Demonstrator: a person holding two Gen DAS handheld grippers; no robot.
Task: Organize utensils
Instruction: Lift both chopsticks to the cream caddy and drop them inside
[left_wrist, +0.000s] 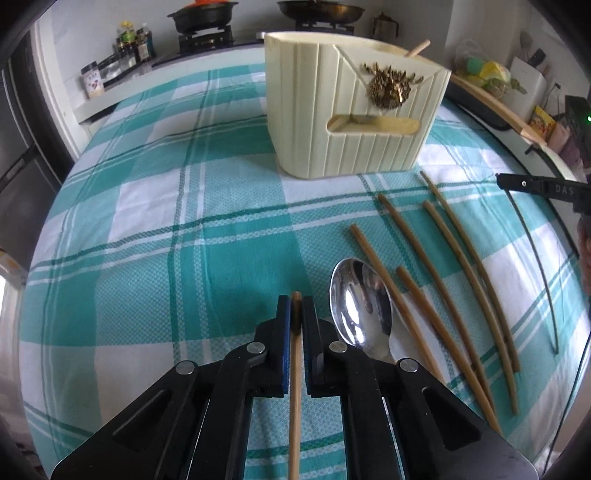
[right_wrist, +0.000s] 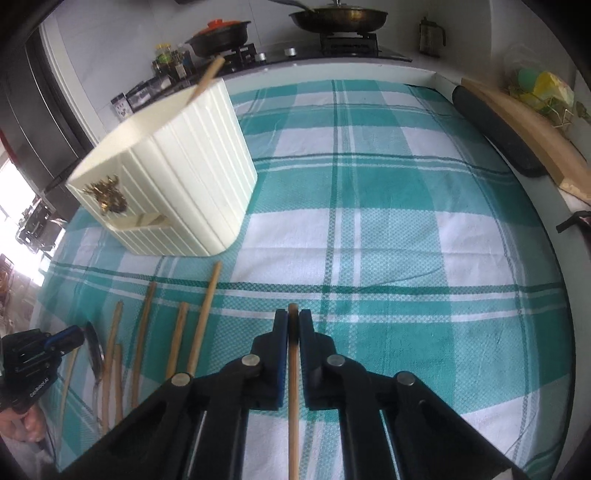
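A cream ribbed utensil holder (left_wrist: 347, 110) stands on the checked tablecloth, also in the right wrist view (right_wrist: 173, 177), with one chopstick (right_wrist: 208, 79) standing in it. My left gripper (left_wrist: 295, 314) is shut on a chopstick (left_wrist: 294, 387) held along its fingers. My right gripper (right_wrist: 293, 325) is shut on another chopstick (right_wrist: 293, 398). Several loose chopsticks (left_wrist: 436, 280) lie on the cloth right of the left gripper, beside a metal spoon (left_wrist: 360, 302). They show in the right wrist view (right_wrist: 199, 321), left of the right gripper.
The teal and white tablecloth (right_wrist: 388, 240) covers the table. A wooden board (right_wrist: 524, 122) and a dark mat lie along the right edge. A stove with pans (right_wrist: 340, 18) and bottles stand behind. The left gripper shows in the right wrist view (right_wrist: 33, 365).
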